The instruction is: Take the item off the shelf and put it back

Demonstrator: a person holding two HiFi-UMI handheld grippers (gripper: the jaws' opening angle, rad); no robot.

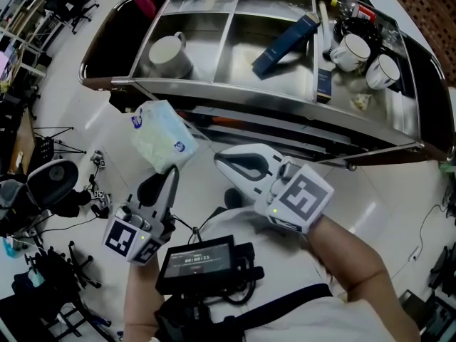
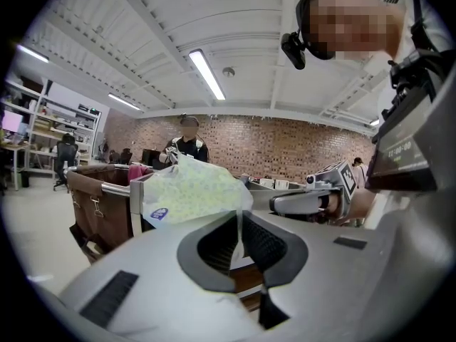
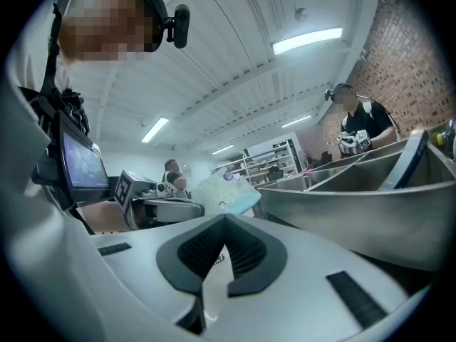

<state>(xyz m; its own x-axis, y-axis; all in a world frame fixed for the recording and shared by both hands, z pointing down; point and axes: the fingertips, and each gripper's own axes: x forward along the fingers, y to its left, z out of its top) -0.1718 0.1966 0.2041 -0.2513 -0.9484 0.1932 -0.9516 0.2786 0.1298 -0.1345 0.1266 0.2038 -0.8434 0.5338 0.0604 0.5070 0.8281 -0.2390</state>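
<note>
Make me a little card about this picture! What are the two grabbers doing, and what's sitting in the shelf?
Left gripper: shut on the edge of the soft packet
Soft packet: pale, held up in front of the shelf
Right gripper: shut, empty
Shelf: steel, split into compartments
In the shelf: white mug, blue box, two more mugs

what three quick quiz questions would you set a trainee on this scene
1. True or false: the left gripper grips the pale packet.
2. Where on the steel shelf does the leaning blue box lie? A: left compartment. B: middle compartment. C: on the floor.
3. How many white mugs stand on the shelf?
Key: 1 true; 2 B; 3 three.
</note>
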